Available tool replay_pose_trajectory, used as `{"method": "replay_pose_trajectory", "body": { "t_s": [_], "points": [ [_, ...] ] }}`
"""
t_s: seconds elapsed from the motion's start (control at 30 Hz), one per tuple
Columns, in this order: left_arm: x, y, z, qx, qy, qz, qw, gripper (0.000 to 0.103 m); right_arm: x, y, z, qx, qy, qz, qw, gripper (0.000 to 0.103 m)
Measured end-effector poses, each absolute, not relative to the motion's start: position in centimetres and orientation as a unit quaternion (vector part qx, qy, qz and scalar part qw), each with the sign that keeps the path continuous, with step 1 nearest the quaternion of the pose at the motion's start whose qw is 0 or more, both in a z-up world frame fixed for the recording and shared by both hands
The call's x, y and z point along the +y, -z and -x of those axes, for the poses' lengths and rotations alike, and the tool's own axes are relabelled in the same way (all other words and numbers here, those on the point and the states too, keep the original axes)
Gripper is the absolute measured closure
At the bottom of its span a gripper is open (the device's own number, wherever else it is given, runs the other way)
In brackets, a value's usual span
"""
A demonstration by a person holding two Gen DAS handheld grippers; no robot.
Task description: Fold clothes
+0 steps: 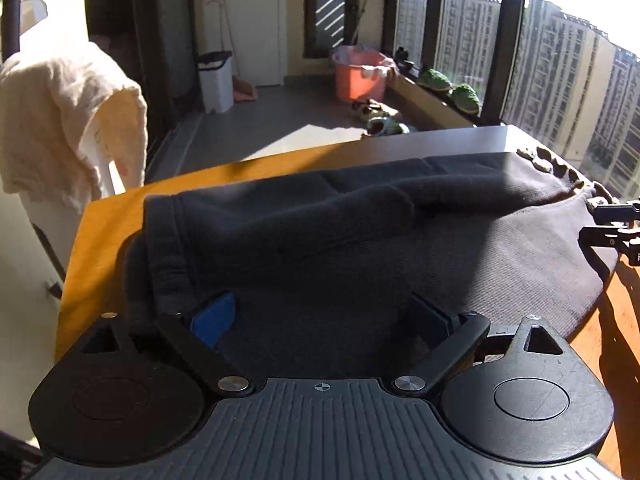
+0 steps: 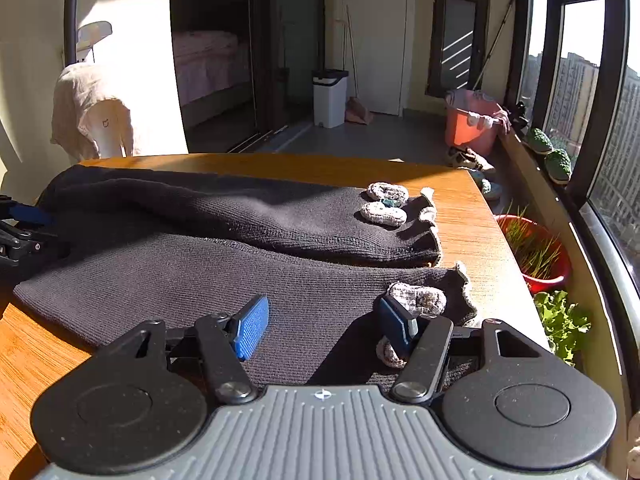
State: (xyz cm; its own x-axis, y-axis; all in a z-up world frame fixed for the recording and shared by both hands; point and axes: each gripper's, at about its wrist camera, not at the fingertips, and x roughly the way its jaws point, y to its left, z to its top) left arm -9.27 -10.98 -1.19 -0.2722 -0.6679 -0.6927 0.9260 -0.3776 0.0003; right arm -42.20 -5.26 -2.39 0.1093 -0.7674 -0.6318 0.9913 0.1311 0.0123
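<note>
A dark knitted garment [image 2: 224, 280] lies spread out on the wooden desk [image 2: 472, 216], with one part already folded over along the far side. It has pale knitted trim [image 2: 416, 298] and small pale knitted bits at the window end. It looks like a sweater or a pair of knit pants, but it is hard to say which. The left gripper [image 1: 320, 316] sits low over the end of the garment with the thick band, and its fingers are wide apart with nothing between them. The dark cloth lies under and between them. The right gripper [image 2: 320, 320] is at the other end, by the pale trim, and its blue fingers [image 2: 252, 326] are wide apart too. One of them is right next to a pale knitted bit, but it is not squeezing it. This looks like the middle of the fold: one fold is made, and both grippers are set at the two ends of the near edge, ready to grab. Next, each gripper would likely need to go down, pinch the near edge of the cloth, and lift both ends together so the cloth goes over flat. The right one should grab the dark cloth, not just the bumpy trim, or it may slip.
</note>
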Motion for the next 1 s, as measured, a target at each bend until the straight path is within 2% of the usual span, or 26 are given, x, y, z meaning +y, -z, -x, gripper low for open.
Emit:
{"method": "replay_pose_trajectory", "body": {
  "t_s": [0.2, 0.33, 0.37, 0.4, 0.43, 0.47, 0.6, 0.73, 1.0],
  "points": [
    [-10.8, 1.3, 9.4, 0.204, 0.771, -0.304, 0.522, 0.004, -5.3, 2.5, 42.6, 0.249, 0.619, -0.218, 0.712, 0.039],
    [-5.9, -0.1, 9.4, 0.181, 0.762, -0.26, 0.564, 0.003, -3.3, 2.4, 42.2, 0.235, 0.626, -0.213, 0.712, 0.037],
    [-4.5, -0.6, 9.5, 0.177, 0.762, -0.245, 0.572, 0.0, -2.6, 2.3, 42.1, 0.23, 0.624, -0.213, 0.716, 0.027],
    [-3.1, -1.0, 9.7, 0.174, 0.762, -0.23, 0.58, 0.0, -1.7, 2.2, 41.6, 0.224, 0.622, -0.212, 0.719, 0.02],
    [-1.9, -1.2, 9.8, 0.182, 0.76, -0.223, 0.583, 0.0, -0.6, 2.1, 41.3, 0.219, 0.623, -0.212, 0.721, 0.008],
    [-0.8, -1.4, 10.0, 0.192, 0.757, -0.217, 0.586, 0.0, 0.3, 2.1, 41.1, 0.218, 0.622, -0.213, 0.722, 0.006],
    [1.5, -0.5, 11.3, 0.224, 0.737, -0.234, 0.592, 0.0, 2.9, 1.8, 40.0, 0.214, 0.622, -0.221, 0.72, 0.005],
    [2.8, 1.1, 11.1, 0.257, 0.707, -0.257, 0.606, 0.0, 4.3, 1.8, 39.2, 0.21, 0.627, -0.25, 0.708, 0.0],
    [5.8, 1.4, 11.8, 0.238, 0.686, -0.27, 0.632, 0.0, 5.0, 2.6, 37.9, 0.236, 0.656, -0.278, 0.661, 0.0]
  ]
}}
